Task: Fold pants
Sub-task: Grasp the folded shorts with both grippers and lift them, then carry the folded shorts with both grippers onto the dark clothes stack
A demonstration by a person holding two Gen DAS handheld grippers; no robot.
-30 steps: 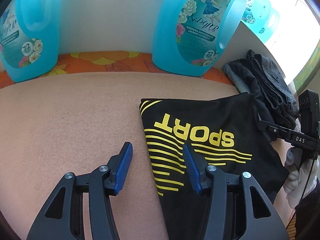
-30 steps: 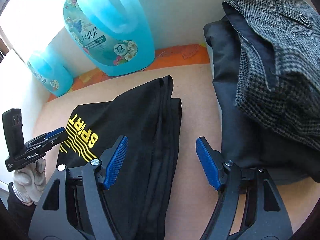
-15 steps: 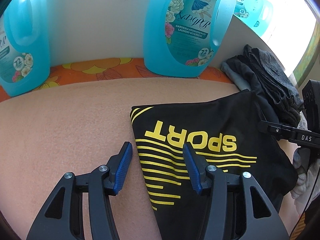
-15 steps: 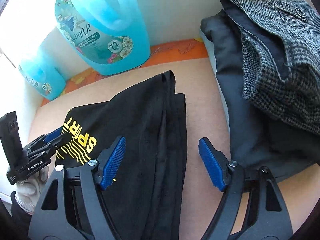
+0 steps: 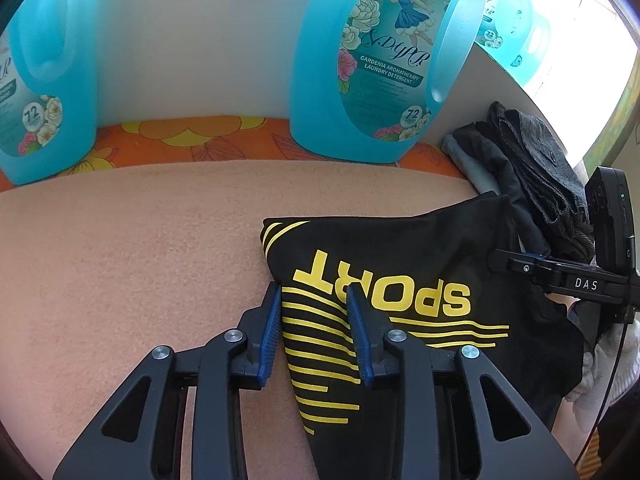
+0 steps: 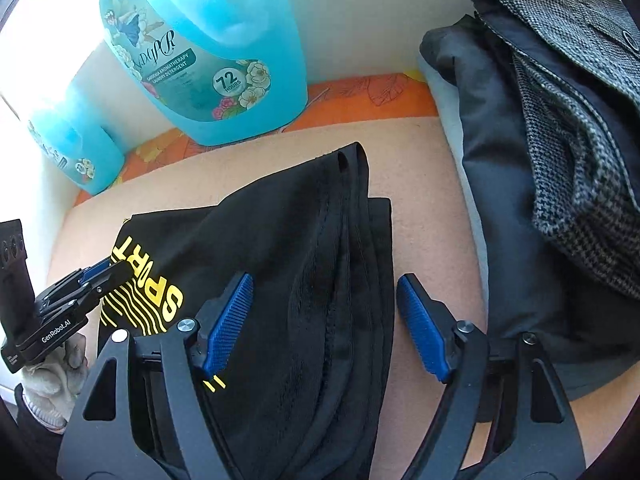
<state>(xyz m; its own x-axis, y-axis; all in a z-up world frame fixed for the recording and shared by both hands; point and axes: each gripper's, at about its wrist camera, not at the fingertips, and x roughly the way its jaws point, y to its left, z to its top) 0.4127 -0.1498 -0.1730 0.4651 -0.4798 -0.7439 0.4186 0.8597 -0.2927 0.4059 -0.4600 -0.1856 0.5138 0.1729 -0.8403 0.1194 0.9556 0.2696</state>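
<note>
Black pants with yellow "SPORT" print and stripes lie folded on the pink mat; they also show in the right wrist view. My left gripper is partly closed, its blue pads straddling the striped left edge of the pants, with a gap still between them. My right gripper is open, low over the pants' stacked right edges; one pad is over the fabric, the other over the mat. The left gripper also shows in the right wrist view.
Blue detergent jugs stand against the white back wall on an orange flowered cloth. A pile of dark and houndstooth clothes lies right of the pants. The pink mat stretches to the left.
My left gripper's jaws have narrowed and moved forward onto the pants' striped edge. My right gripper has moved lower and closer over the pants' right edge, still open.
</note>
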